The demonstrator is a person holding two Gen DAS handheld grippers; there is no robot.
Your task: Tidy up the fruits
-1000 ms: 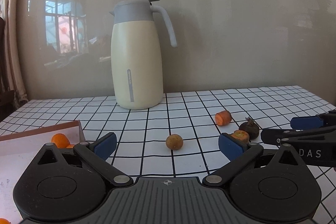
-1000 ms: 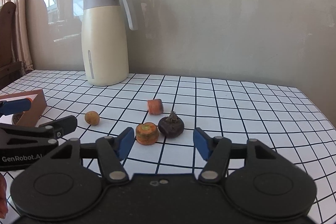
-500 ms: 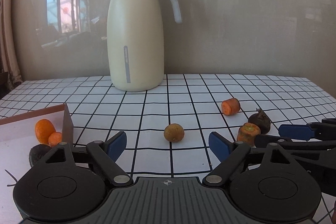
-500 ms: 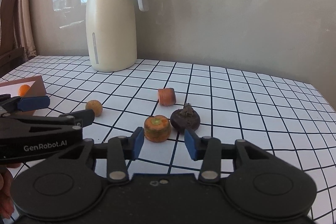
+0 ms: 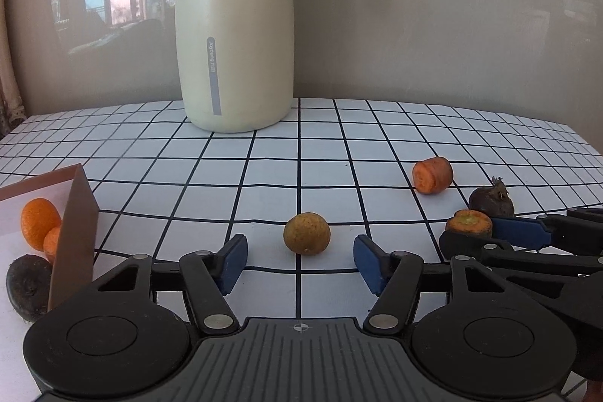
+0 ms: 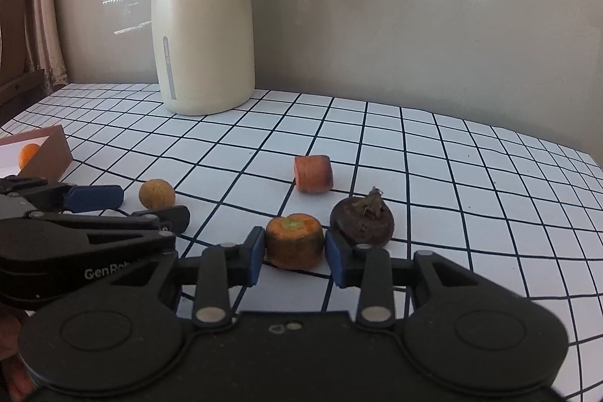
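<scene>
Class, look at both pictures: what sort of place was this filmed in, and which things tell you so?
Probably a home dining room: a grid-patterned tablecloth, a cream thermos jug against the wall, and a wooden chair beside curtains.

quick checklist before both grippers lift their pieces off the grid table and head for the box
1. Right gripper on the near carrot chunk: jaws have just been closing and the blue pads sit at both its sides. Ok.
2. Left gripper on the round brownish fruit: jaws have been closing, but gaps show on both sides. Not ok.
3. Dark fruit clear of the right pad: it sits right behind that pad, contact unclear. Cannot tell.
4. Room in the box: it holds orange fruits, white floor still shows. Ok.
5. Far carrot chunk out of the way: apart from both grippers. Ok.
</scene>
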